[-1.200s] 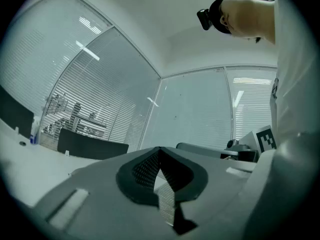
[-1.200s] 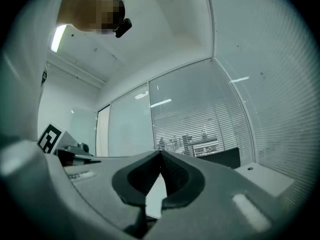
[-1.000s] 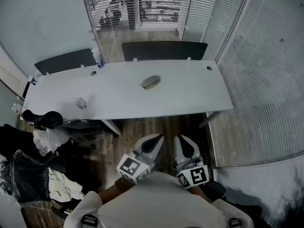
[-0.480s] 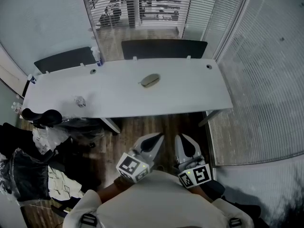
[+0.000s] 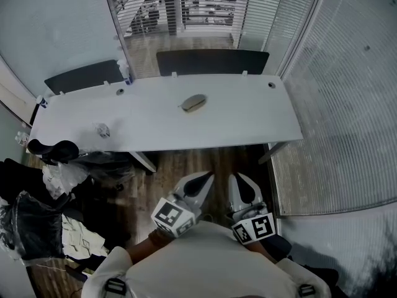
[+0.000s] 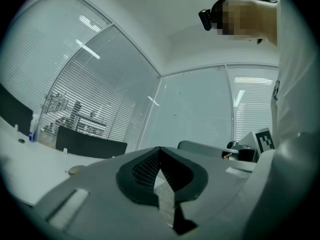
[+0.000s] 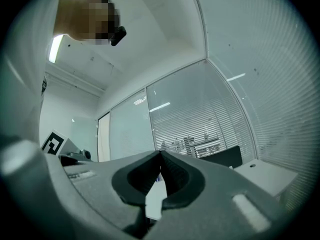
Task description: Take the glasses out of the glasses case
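A closed olive-grey glasses case (image 5: 193, 102) lies near the middle of the long white table (image 5: 248, 123); in the left gripper view the same case (image 6: 76, 170) is a small blob on the tabletop. My left gripper (image 5: 206, 177) and my right gripper (image 5: 237, 179) are held close to my body over the wooden floor, well short of the table's near edge. Both are shut with nothing between their jaws. The jaws meet at the tips in the left gripper view (image 6: 159, 149) and in the right gripper view (image 7: 160, 154). The glasses themselves are not visible.
Two dark chairs (image 5: 211, 61) stand behind the table in front of a glass wall with blinds. A small crumpled object (image 5: 102, 130) lies on the table's left part and a bottle (image 5: 127, 74) at its far edge. Bags and clutter (image 5: 43, 197) crowd the floor at left.
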`<state>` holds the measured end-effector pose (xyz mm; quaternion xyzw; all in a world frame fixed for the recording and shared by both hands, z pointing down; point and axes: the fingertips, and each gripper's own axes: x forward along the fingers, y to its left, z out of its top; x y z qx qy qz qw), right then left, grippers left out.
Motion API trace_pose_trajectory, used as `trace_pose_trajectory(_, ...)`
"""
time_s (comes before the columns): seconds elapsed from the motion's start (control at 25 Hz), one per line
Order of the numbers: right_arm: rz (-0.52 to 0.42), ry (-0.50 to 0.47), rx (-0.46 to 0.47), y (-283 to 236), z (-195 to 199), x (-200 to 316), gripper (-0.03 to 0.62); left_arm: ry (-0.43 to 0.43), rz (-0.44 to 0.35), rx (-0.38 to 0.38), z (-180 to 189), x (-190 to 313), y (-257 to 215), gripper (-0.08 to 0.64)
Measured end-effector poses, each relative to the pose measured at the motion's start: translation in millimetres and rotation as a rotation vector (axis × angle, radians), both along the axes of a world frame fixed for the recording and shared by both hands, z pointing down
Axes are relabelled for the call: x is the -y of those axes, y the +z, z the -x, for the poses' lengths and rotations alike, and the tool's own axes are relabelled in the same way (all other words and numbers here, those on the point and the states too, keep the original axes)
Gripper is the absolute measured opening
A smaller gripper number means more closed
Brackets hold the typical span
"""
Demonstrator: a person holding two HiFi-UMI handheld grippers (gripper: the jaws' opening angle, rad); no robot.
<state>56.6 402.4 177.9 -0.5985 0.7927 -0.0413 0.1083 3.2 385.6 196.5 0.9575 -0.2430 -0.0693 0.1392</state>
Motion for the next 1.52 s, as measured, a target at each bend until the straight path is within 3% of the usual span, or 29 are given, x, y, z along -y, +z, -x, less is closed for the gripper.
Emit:
trace_pose_trajectory(0.56, 0.014, 0.005, 0.021, 14, -48, -20, 0.002, -0.001, 0.006, 0.023, -47, -21, 8, 0.003)
trace_pose_trajectory(1.0, 0.01, -0.001, 0.032, 18, -62, -19, 0.002, -0.007, -0.001, 0.03, -62, -18, 6, 0.003)
trace_pose_trajectory(1.28, 0.011, -0.007, 0.014, 24, -60, 12, 0.0, -0.012, 0.002, 0.024, -59, 14, 20, 0.003)
trace_pose_trajectory(1.52, 0.011, 0.0, -0.016, 31, -59, 65, 0.0, -0.01, 0.002, 0.007, -60, 70, 27, 0.003)
